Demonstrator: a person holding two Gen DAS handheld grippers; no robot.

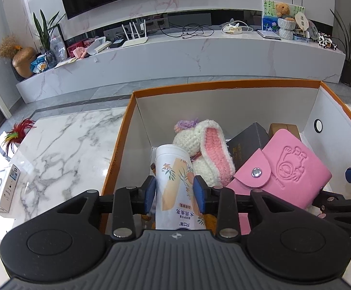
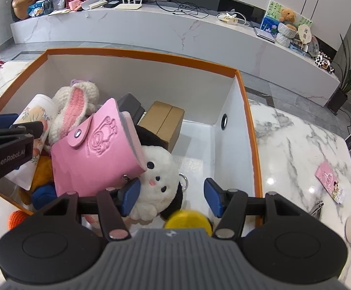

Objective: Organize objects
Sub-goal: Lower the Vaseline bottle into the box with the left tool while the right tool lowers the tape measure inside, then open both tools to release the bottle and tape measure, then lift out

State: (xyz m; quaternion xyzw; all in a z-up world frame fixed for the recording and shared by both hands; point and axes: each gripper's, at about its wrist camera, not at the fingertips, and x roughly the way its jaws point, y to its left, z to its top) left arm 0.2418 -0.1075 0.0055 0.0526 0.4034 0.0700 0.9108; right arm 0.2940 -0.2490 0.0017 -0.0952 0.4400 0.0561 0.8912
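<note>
Tube [image 1: 175, 183] pinched by left gripper [image 1: 174, 191]; right gripper [image 2: 171, 197] spread (seemingly empty).

The white tube [image 1: 175, 188] at six o'clock in the left wrist view carries upside-down Chinese print, "水润" among it. In the right wrist view, "GenRobot.AI" stands in white on the left gripper [image 2: 8, 155] at nine o'clock. The orange box edge [image 1: 113, 159] bears lettering too small to read.
</note>
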